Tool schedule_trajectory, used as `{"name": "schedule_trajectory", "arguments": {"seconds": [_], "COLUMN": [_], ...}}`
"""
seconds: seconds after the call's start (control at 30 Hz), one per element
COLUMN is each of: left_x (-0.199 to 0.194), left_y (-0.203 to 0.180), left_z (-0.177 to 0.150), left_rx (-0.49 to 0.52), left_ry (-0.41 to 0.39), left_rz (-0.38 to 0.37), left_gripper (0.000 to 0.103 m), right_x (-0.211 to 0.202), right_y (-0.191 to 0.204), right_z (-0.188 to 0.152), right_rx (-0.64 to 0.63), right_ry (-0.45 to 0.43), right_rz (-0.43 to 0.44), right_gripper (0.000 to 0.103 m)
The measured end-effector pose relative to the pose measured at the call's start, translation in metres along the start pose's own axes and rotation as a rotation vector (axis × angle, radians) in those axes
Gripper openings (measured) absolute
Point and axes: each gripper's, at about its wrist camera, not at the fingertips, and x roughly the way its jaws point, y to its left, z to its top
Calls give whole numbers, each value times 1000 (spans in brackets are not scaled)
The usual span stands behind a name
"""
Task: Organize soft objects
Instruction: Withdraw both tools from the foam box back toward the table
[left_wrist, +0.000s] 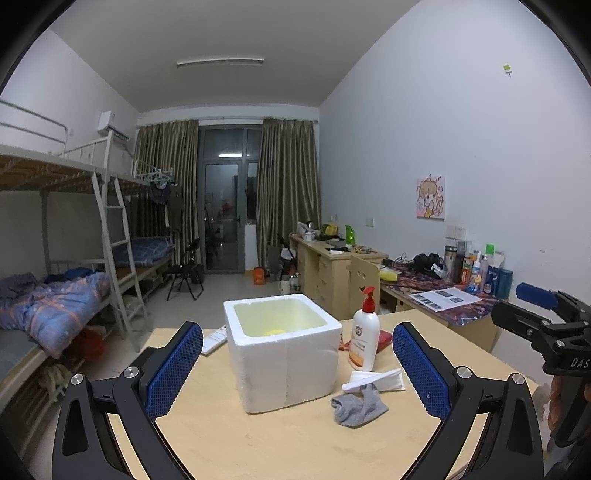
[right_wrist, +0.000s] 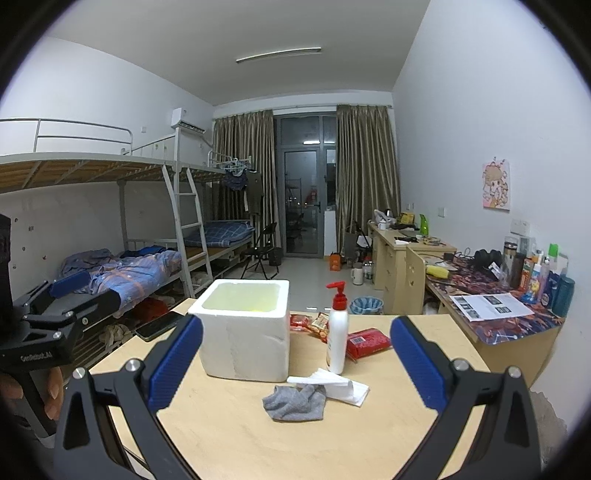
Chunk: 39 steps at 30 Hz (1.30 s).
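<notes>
Left tongs (left_wrist: 297, 365): blue pads wide apart, holding nothing, hanging over the near edge of the tabletop (left_wrist: 258, 435).
Right tongs (right_wrist: 295, 363): pads likewise spread, empty; in the left view this tool shows at 3 o'clock.
Grey sock (right_wrist: 294, 401): crumpled on the tabletop, at 5 o'clock from the foam box, between the right pads and clear of both.
White tissue (right_wrist: 338, 386): folded, lying at 2 o'clock from the sock and touching it.
Foam box (left_wrist: 282, 354): white, open-topped, mid-tabletop; a yellow item (left_wrist: 275, 331) sits on its floor, too small to identify.
Lotion bottle (right_wrist: 338, 330): upright, red pump, at 3 o'clock from the box, just beyond the tissue.
Red packet (right_wrist: 367, 341): flat, at 3 o'clock from the bottle; snack wrappers (right_wrist: 314, 323) lie behind the bottle.
Phone (right_wrist: 157, 325): dark, at the tabletop's 9 o'clock edge.
Hand (right_wrist: 51, 391): fingers wrapped on the left tool's grip, 8 o'clock in the right view.
</notes>
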Motion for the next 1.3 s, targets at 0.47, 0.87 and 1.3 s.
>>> {"name": "schedule_trajectory", "arguments": {"seconds": [0.47,0.87,1.3], "left_x": [10,19,39], "left_y": [-5,-11,-15], "left_z": [-26,-46,-67], "left_rx": [-67,-47,-54], "left_ry": [-13,6,64], "left_rz": [-39,-60,-90], "left_gripper": [103,103,103], "right_x": [4,9,16], "right_y": [-21,-34,-45], "right_z": [-26,-40,-52], "right_rx": [36,68,88], "right_ry": [19,43,82], "right_rz": [-12,-19,-20], "right_gripper": [103,103,103]}}
